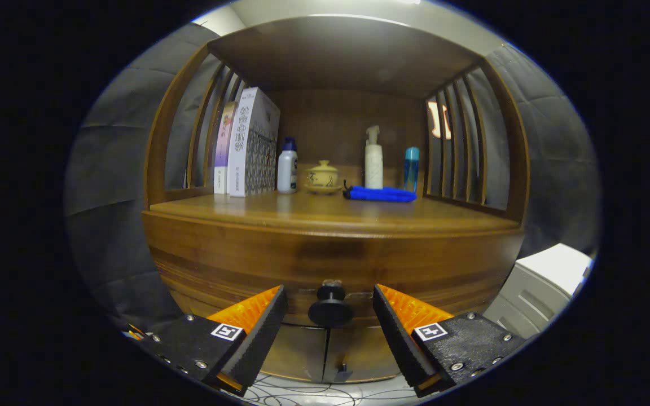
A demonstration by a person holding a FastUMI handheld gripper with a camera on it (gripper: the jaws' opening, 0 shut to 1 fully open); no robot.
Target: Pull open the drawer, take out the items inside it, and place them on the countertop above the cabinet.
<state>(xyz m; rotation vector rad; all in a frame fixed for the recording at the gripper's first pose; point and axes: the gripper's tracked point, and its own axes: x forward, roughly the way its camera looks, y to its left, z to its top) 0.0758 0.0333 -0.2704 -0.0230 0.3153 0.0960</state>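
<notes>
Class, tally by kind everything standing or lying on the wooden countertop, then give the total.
Boxes: 2
Bottles: 3
Lidded ceramic pot: 1
Blue cloth: 1
Total: 7
The tool is open around the drawer knob, not touching it.

The wooden drawer [330,265] sits shut, flush in the cabinet front directly beneath the tabletop [325,217]. Its round dark knob [330,307] juts out at the drawer's lower middle, between the spread claw [330,316] fingers, untouched.
</notes>
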